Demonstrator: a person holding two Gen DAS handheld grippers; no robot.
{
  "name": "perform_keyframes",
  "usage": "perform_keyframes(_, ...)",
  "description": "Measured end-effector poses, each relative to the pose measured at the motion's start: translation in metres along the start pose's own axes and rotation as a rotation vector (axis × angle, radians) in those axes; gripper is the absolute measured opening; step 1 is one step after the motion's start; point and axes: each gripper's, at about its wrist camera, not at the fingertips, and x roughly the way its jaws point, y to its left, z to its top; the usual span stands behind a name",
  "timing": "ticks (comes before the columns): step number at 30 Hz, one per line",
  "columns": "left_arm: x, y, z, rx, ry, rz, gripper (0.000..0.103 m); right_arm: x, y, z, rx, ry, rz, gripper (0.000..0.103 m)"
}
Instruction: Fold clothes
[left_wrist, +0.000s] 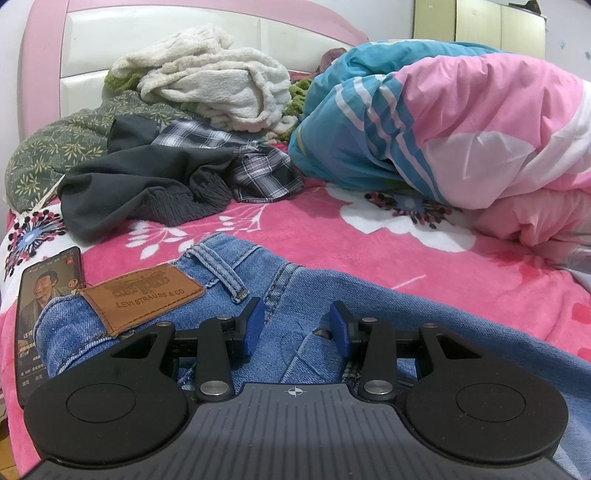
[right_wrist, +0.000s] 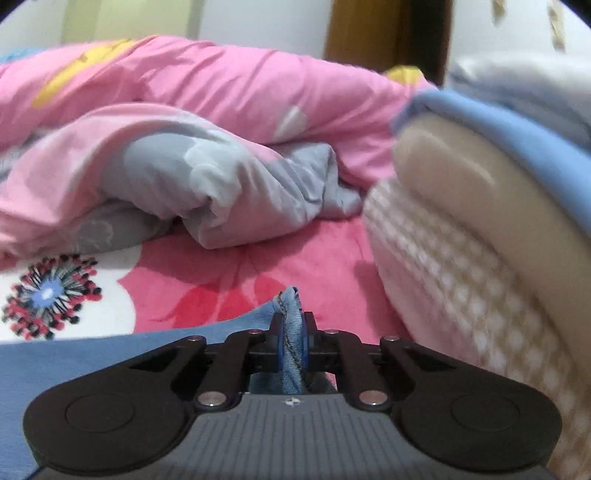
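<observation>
Blue jeans (left_wrist: 288, 295) with a brown leather waist patch (left_wrist: 144, 295) lie flat on the pink flowered bedspread (left_wrist: 332, 240). My left gripper (left_wrist: 297, 330) hovers over the seat of the jeans, open, its blue pads (left_wrist: 255, 328) apart with only denim lying beneath them. In the right wrist view my right gripper (right_wrist: 292, 341) is shut on a bunched hem of the jeans (right_wrist: 291, 306), which pokes up between the pads. More blue fabric (right_wrist: 74, 365) spreads to the left under that gripper.
A phone (left_wrist: 40, 306) with a lit screen lies left of the jeans. Dark trousers (left_wrist: 140, 184), a plaid garment (left_wrist: 255, 173) and a white fleece (left_wrist: 207, 81) are heaped by the headboard. A pink and blue quilt (left_wrist: 461, 122) fills the right. Folded clothes (right_wrist: 480, 229) are stacked right of my right gripper.
</observation>
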Motion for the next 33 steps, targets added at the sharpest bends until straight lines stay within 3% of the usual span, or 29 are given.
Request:
perform_keyframes(3, 0.0, 0.0, 0.0, 0.0, 0.0, 0.0, 0.039, 0.026, 0.012, -0.005, -0.084, 0.05, -0.084, 0.015)
perform_keyframes(7, 0.0, 0.001, 0.0, -0.002, 0.0, -0.005, 0.039, 0.032, -0.006, -0.007, 0.011, 0.084, -0.178, 0.017)
perform_keyframes(9, 0.0, 0.0, 0.0, 0.0, 0.0, -0.003, 0.039, 0.005, -0.014, -0.005, 0.056, 0.019, -0.099, 0.017)
perform_keyframes(11, 0.0, 0.0, 0.0, 0.002, 0.0, -0.001, 0.04, -0.023, -0.013, -0.006, 0.049, -0.012, 0.037, 0.017)
perform_keyframes(14, 0.0, -0.001, 0.0, 0.0, 0.001, 0.002, 0.04, -0.041, -0.009, -0.022, -0.019, 0.067, 0.272, 0.017)
perform_keyframes(15, 0.0, -0.001, 0.0, -0.002, 0.0, 0.001, 0.04, -0.036, -0.009, -0.032, -0.053, 0.131, 0.269, 0.016)
perform_keyframes(16, 0.0, -0.001, 0.0, -0.003, -0.001, 0.0, 0.04, -0.027, -0.015, -0.041, -0.072, 0.2, 0.195, 0.016)
perform_keyframes(18, 0.0, 0.0, 0.0, -0.006, -0.002, -0.003, 0.04, -0.028, -0.03, -0.046, -0.027, 0.192, 0.091, 0.016)
perform_keyframes(20, 0.0, 0.001, 0.0, -0.006, -0.002, -0.005, 0.04, -0.045, -0.024, -0.038, -0.067, 0.178, -0.035, 0.018)
perform_keyframes(21, 0.0, 0.0, 0.0, -0.007, -0.001, -0.004, 0.04, -0.058, -0.015, -0.036, -0.104, 0.146, -0.01, 0.018)
perform_keyframes(25, 0.001, -0.001, 0.001, -0.006, 0.001, 0.001, 0.04, -0.125, 0.053, -0.02, -0.23, 0.009, 0.252, 0.019)
perform_keyframes(29, 0.001, 0.001, 0.001, -0.016, 0.003, -0.009, 0.04, -0.186, 0.133, -0.028, -0.383, -0.098, 0.55, 0.035)
perform_keyframes(33, 0.001, 0.004, 0.001, -0.027, 0.006, -0.02, 0.04, -0.213, 0.171, -0.055, -0.505, -0.115, 0.565, 0.036)
